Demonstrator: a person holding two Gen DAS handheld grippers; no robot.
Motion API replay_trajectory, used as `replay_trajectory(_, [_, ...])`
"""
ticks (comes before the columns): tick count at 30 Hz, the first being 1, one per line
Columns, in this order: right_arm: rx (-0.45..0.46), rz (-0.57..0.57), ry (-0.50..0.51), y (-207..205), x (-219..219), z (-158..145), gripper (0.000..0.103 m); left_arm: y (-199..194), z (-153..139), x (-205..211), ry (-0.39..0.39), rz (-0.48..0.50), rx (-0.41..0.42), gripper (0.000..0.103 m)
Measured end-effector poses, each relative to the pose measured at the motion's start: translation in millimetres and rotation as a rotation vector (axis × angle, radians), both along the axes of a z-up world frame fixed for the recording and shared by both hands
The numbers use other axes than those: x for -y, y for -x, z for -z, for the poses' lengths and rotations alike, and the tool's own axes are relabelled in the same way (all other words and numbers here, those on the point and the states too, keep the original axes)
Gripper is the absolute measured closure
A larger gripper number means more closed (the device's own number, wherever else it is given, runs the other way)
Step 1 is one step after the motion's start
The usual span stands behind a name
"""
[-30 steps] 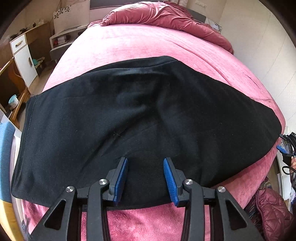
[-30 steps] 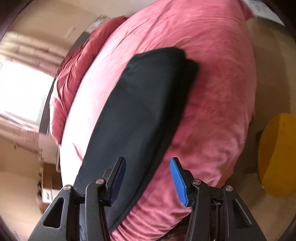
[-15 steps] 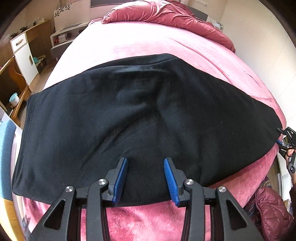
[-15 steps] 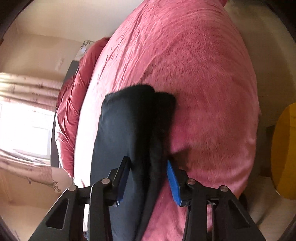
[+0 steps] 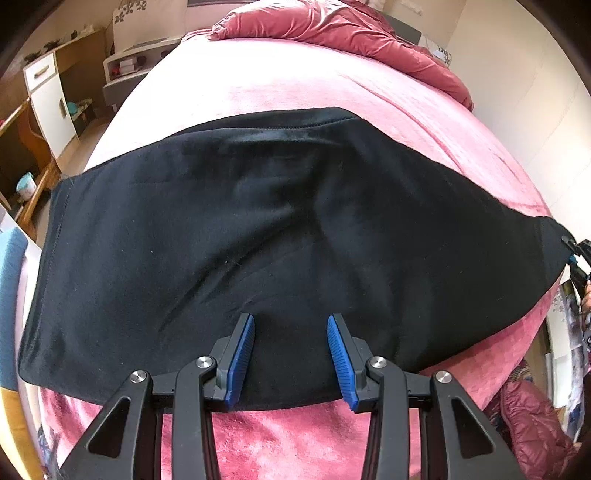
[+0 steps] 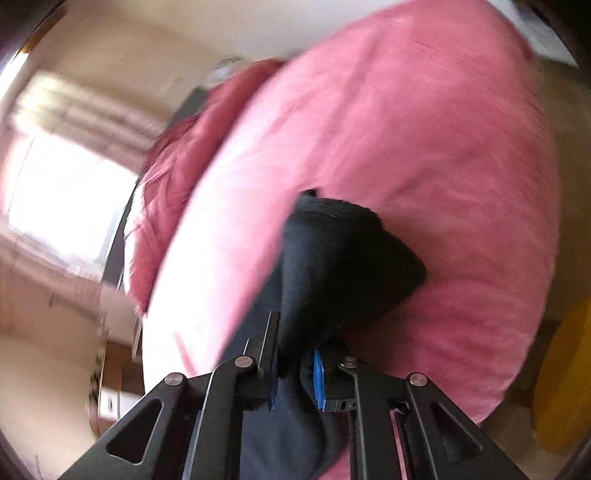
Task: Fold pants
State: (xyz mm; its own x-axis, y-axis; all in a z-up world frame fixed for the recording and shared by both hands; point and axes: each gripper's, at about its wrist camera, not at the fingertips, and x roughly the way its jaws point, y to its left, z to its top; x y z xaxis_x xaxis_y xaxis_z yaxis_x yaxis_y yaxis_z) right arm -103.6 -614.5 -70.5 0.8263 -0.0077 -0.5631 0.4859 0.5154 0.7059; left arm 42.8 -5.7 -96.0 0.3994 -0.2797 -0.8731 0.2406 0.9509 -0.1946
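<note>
My right gripper (image 6: 295,373) has just been closing, and now its jaws pinch one end of the black pants (image 5: 288,236); the cloth is bunched between the blue pads and rises from them toward 12 o'clock in the right wrist view. My left gripper (image 5: 291,358) is about half open and holds nothing; it hangs above the near hem, at 6 o'clock of the pants. The pants lie flat across the pink bed (image 5: 295,74), from 9 o'clock to 3 o'clock in the left wrist view, and the pinched end is at 3 o'clock, where a small part of my other tool shows.

To do this step well, I think I should carry the gripped end slowly toward 9 o'clock, low over the cloth, so the upper layer does not drag the lower one. The left gripper could press or hold the near hem while I do it. I must check that both layers are in the grip; this I cannot see clearly.

I count one pair of pants, two grippers, one bed, and one crumpled red duvet (image 5: 332,26) at 12 o'clock.
</note>
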Motion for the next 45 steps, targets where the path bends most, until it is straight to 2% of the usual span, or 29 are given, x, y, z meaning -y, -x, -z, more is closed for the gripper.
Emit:
replay_trajectory(6, [0.062,-0.214,0.094,-32,-68,-48,0.088,-7,-1,-15,0.066,-0.02,-0.025,0.061])
replay_trajectory(12, [0.048,-0.441,0.15,-73,-153,-61,0.088,-11,-3,-25,0.116,-0.013,-0.036,0.061])
replay_trajectory(17, [-0.033,-0.643,0.234,-98,-236,-47,0.088,-9,-10,-35,0.16,-0.003,-0.031,0.061])
replay_trajectory(21, [-0.131,-0.794,0.305,-120,-303,-16,0.088,-7,-20,-39,0.213,0.004,-0.041,0.061])
replay_trajectory(27, [-0.246,-0.899,0.42,-139,-360,22,0.086,-11,-24,-25,0.303,0.026,-0.081,0.061])
replay_trajectory(30, [-0.263,-0.919,0.425,-137,-365,30,0.074,-17,-26,-20,0.347,0.041,-0.095,0.061])
replay_trajectory(31, [-0.263,-0.928,0.41,-137,-365,31,0.064,-19,-27,-18,0.37,0.046,-0.103,0.061])
replay_trajectory(35, [-0.254,-0.989,0.361,-130,-368,32,0.052,-30,-26,-10,0.447,0.06,-0.147,0.06])
replay_trajectory(40, [-0.236,-0.982,0.321,-108,-343,19,0.051,-46,-26,9,0.51,0.077,-0.184,0.053])
replay_trajectory(42, [-0.241,-0.934,0.316,-93,-322,14,0.051,-51,-25,18,0.518,0.086,-0.201,0.038])
replay_trajectory(45, [-0.267,-0.809,0.298,-67,-280,9,0.051,-56,-19,35,0.517,0.109,-0.238,0.038])
